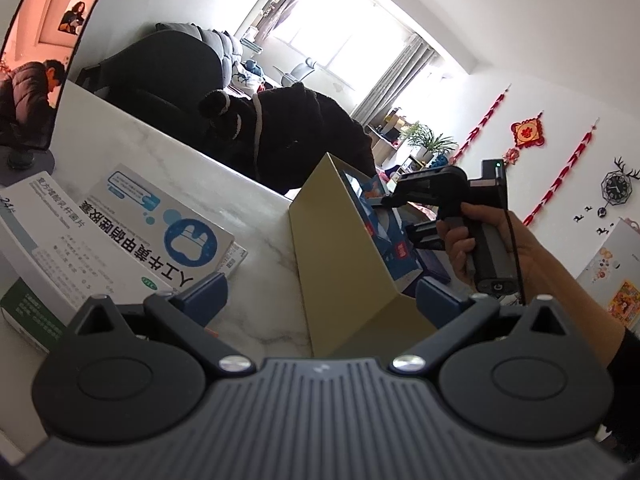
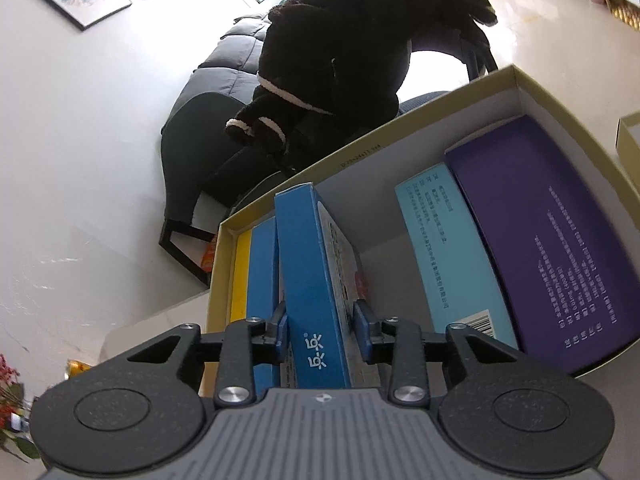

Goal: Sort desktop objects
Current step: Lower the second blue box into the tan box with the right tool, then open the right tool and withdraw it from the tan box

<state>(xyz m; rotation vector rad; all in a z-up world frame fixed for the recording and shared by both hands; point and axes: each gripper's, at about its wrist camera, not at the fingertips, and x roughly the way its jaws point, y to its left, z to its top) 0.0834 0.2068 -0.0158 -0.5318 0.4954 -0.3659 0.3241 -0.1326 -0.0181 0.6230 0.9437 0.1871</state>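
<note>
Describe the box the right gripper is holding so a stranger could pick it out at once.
Find the open cardboard tray on the table. At its left end, the right gripper is shut on the blue box, which stands on edge. Unlike the light-blue box and the purple box lying flat to its right, it carries white characters on its narrow blue side.

Blue carton (image 2: 310, 280) stood on edge inside the open tan storage box (image 2: 420, 130), white characters on its narrow spine, pinched between the pads of the right tool (image 2: 320, 330). Leaned beside a second blue carton (image 2: 262, 276) and a yellow one (image 2: 239, 276) at the box's left wall. Lay flat further right: pale blue carton (image 2: 448, 248) touching a purple one (image 2: 560, 232). Outside on the marble bench (image 1: 256, 216): white-and-blue medicine carton (image 1: 160, 228), partly atop a white carton (image 1: 52, 248) and a green-edged one (image 1: 28, 316).
</note>
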